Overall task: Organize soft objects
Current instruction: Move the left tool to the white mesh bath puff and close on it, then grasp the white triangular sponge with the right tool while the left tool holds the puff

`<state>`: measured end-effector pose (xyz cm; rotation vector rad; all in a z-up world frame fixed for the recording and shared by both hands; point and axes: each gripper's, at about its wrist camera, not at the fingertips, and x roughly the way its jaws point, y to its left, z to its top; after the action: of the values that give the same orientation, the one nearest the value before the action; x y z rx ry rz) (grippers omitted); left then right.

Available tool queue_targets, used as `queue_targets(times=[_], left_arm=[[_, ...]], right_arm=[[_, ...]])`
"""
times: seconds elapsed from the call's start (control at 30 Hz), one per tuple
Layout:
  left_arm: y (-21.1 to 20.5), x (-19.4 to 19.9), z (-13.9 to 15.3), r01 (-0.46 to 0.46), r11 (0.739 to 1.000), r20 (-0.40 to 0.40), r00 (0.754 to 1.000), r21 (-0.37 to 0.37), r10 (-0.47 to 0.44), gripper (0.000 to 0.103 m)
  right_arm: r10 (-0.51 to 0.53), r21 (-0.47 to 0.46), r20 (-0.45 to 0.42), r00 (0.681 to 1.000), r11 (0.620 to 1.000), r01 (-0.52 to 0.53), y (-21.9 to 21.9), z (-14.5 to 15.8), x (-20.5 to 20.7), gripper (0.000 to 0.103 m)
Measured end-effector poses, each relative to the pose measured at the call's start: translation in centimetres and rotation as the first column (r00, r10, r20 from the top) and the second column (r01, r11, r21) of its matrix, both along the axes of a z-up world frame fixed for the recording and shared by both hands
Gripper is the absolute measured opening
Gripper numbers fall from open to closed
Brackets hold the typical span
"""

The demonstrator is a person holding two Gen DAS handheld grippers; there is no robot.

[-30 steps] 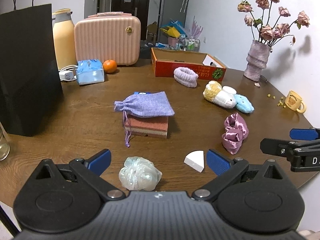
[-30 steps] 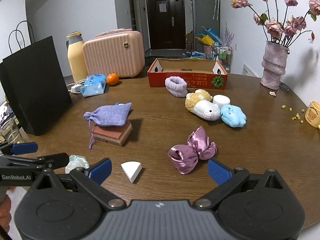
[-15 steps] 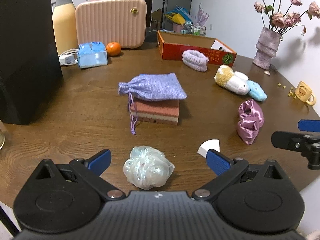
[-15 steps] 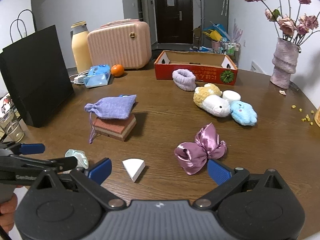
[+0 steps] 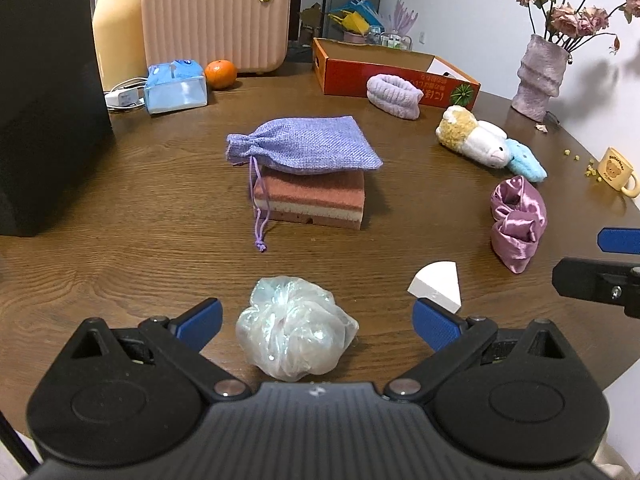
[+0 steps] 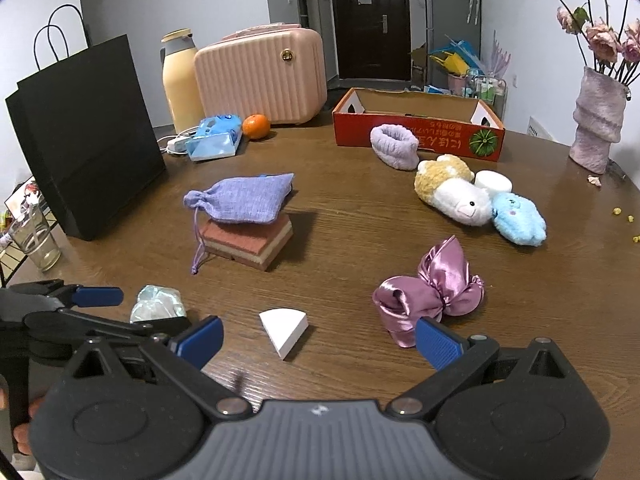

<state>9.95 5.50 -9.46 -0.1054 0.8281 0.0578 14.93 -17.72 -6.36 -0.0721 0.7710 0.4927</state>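
Brown wooden counter point(image 5: 120, 240). Compared with a second earlier, the left tongs point(image 5: 316, 320) have advanced, wide open and empty, to straddle the crinkled plastic bundle point(image 5: 294, 330). The right tongs point(image 6: 318, 338), also open and empty, frame the white wedge point(image 6: 285, 330). Only the right view shows a glass point(image 6: 38, 242).
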Motion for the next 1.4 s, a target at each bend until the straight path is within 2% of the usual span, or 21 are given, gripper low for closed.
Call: queue_targets(times=[0.1,0.27,0.47,0.6,1.1,1.4], left_arm=[[-0.1,0.3,-0.5,-0.001,1.000,0.006,1.000,0.004,0.001,0.102],[0.0,0.6,-1.4,-0.014,1.000,0.003,1.000,0.007,0.013,0.089],[0.5,0.9,-2.5,-0.020,1.000,-0.010,1.000,-0.006,0.020,0.062],[0.8,1.0,-2.8,-0.017,1.000,-0.015,1.000,-0.020,0.017,0.052],[1.5,0.4,-1.8,-0.030,0.999,0.057,0.998,-0.026,0.031,0.049],[2.2,0.4,-1.8,-0.050,0.998,0.069,0.996,-0.038,0.052,0.049]], right_arm=[[0.000,0.003,-0.001,1.000,1.000,0.000,0.0,-0.4,0.4,0.101],[0.002,0.012,-0.014,1.000,1.000,-0.002,-0.1,-1.2,1.1,0.100],[0.011,0.010,-0.030,0.999,1.000,-0.011,0.3,-2.0,1.5,0.098],[0.020,0.009,-0.039,0.999,1.000,-0.020,0.6,-2.4,1.8,0.098],[0.050,-0.060,-0.072,0.996,0.997,-0.055,3.1,-4.6,3.4,0.095],[0.076,-0.108,-0.073,0.994,0.991,-0.084,4.9,-6.3,4.3,0.085]])
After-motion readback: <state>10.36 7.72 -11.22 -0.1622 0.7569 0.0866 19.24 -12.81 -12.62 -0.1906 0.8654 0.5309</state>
